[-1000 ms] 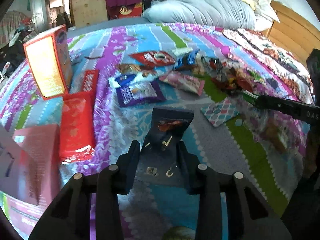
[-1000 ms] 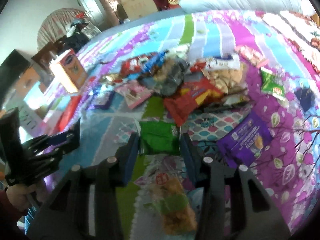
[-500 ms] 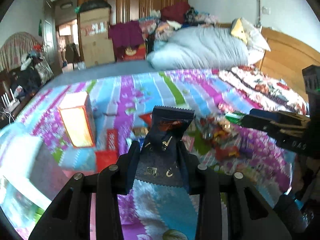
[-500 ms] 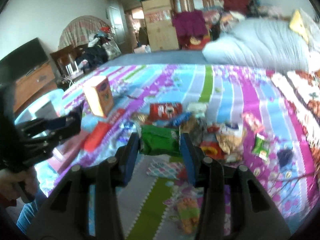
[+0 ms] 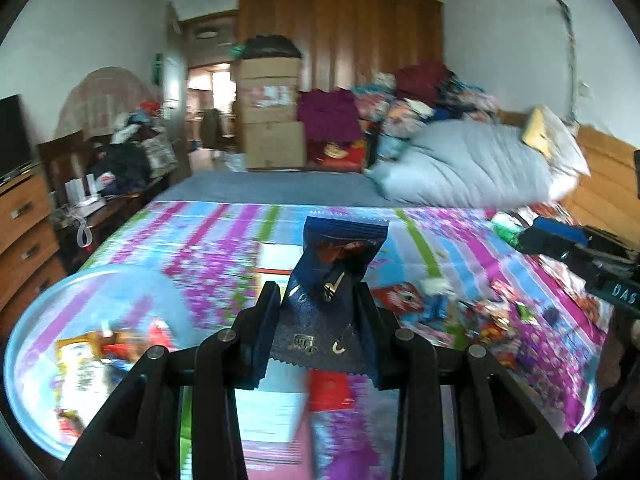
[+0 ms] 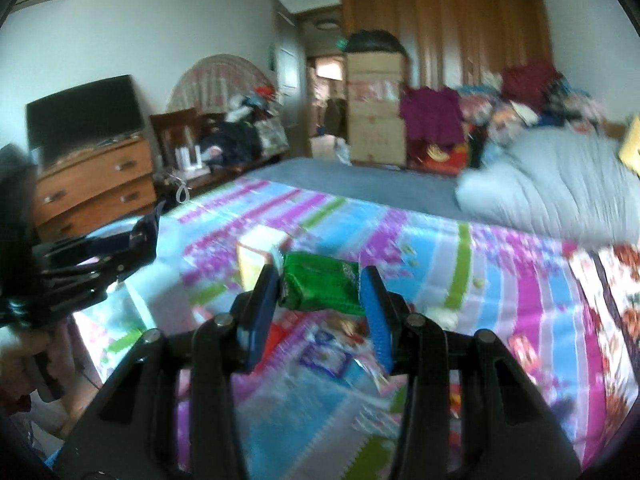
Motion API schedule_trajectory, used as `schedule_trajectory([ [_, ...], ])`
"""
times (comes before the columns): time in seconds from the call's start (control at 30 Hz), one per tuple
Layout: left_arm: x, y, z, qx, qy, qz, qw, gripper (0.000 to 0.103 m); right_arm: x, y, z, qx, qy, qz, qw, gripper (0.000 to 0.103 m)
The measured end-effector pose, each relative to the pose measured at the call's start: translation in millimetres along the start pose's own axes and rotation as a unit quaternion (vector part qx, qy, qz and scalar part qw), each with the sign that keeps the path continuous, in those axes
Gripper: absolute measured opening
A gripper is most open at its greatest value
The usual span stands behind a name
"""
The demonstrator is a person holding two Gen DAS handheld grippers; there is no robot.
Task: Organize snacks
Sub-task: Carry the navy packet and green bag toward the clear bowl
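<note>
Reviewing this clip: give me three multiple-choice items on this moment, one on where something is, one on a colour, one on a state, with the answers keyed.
1. Where is the pale blue tub in the left wrist view?
A. on the pillow
B. at the lower left, below the left tool
C. on the dresser

2. What colour is the packet in the right tool?
A. green
B. yellow
C. white

3. How does the dark blue packet stand in relation to the left tool?
A. lying flat on the bedspread
B. inside the tub
C. clamped between the fingers, lifted off the bedspread

Answers:
1. B, its rim curves along the lower left edge with snacks inside.
2. A, the wrapper between the pads is bright green.
3. C, both fingers press its sides and the striped bedspread lies well beyond it.
</note>
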State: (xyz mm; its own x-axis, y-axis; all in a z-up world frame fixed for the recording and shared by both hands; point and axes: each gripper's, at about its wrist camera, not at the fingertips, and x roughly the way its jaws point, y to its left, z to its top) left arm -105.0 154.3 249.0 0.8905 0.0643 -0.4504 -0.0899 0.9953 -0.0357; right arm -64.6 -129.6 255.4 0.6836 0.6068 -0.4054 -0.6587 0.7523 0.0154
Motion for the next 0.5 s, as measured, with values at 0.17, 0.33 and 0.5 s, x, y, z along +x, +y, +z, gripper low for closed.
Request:
schedule_trajectory([
  [0.17, -16, 58, 0, -0.037, -0.004, 0.047, 0.9982, 0.038, 19, 45, 31, -0.037, -0.017, 0.037, 0.998, 0.032],
  [0.33, -32, 112, -11, -0.077, 0.002, 0.078, 0.994, 0.038, 43, 76, 48, -0.047, -0.015, 0.075, 0.996, 0.009],
  [0.5, -41, 140, -21, -0.099, 0.01, 0.085, 0.9914, 0.038, 88, 68, 42, -0.031, 0.1, 0.115, 0.988, 0.024],
])
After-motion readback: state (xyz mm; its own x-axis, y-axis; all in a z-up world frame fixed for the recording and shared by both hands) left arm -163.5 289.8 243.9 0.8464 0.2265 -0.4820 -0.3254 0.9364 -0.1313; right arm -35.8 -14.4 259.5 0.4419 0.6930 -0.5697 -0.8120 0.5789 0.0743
